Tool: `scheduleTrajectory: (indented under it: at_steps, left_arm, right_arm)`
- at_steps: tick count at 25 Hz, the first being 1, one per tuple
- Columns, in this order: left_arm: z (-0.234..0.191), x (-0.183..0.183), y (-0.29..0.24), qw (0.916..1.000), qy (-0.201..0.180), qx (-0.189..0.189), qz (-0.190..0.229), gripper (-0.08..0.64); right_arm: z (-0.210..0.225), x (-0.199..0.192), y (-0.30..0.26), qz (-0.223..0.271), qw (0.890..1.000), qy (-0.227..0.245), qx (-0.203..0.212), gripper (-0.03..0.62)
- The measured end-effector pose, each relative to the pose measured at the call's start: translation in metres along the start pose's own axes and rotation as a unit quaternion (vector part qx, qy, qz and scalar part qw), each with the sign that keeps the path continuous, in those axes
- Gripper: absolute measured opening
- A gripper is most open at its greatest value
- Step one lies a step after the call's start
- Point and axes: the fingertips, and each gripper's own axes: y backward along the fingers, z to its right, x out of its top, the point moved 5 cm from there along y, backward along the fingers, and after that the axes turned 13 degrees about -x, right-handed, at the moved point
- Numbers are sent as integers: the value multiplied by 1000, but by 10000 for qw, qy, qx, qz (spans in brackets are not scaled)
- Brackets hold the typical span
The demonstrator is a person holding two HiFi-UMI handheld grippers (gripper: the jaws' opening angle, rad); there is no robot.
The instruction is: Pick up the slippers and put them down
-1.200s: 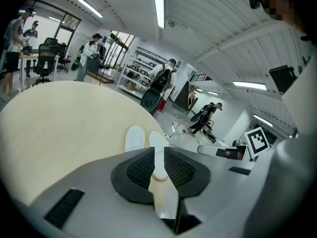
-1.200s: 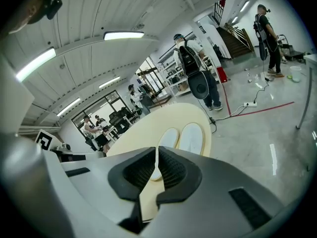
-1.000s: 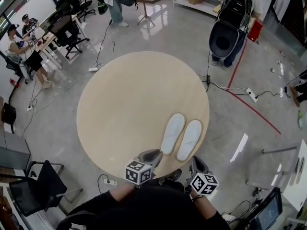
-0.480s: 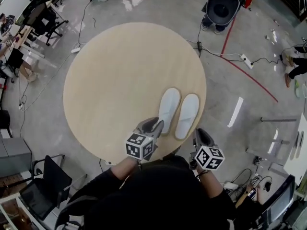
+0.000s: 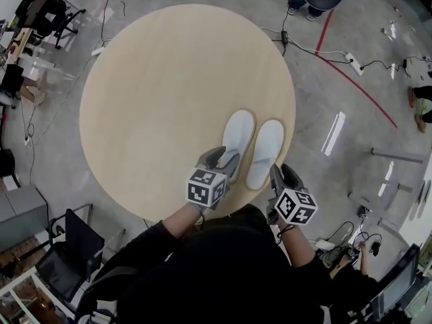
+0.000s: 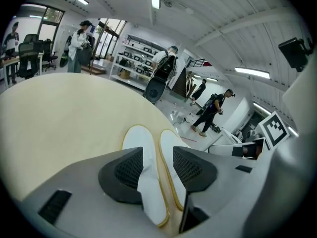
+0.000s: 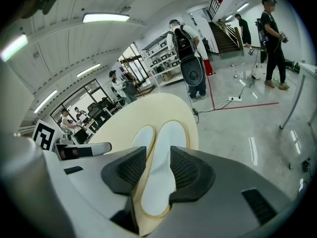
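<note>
A round table (image 5: 162, 93) with a pale wood top fills the middle of the head view. At its lower right, near the rim, the left-hand slipper (image 5: 237, 132) and the right-hand slipper (image 5: 265, 152), both white, lie flat, close side by side.

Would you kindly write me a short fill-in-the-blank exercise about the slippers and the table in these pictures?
There are ___ white flat slippers, lying side by side.
The beige wooden table under them is ___ in shape.
Each slipper's rim is trimmed in ___.
Missing words: two, round, yellow.
</note>
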Motion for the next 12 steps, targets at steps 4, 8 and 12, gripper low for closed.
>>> scheduleTrajectory:
  at_steps: [4, 8, 12]
  left_arm:
    - [-20, 5, -24, 9999, 138, 24, -60, 187]
    - [-41, 1, -44, 9994, 272, 9, -224, 187]
    - [-56, 0, -70, 9989, 276, -3, -376, 187]
  right_arm:
    - [3, 11, -33, -79, 10000, 31, -21, 141]
    - [-1, 10, -65, -252, 9996, 102, -19, 141]
    - [4, 7, -94, -456, 9988, 134, -76, 141]
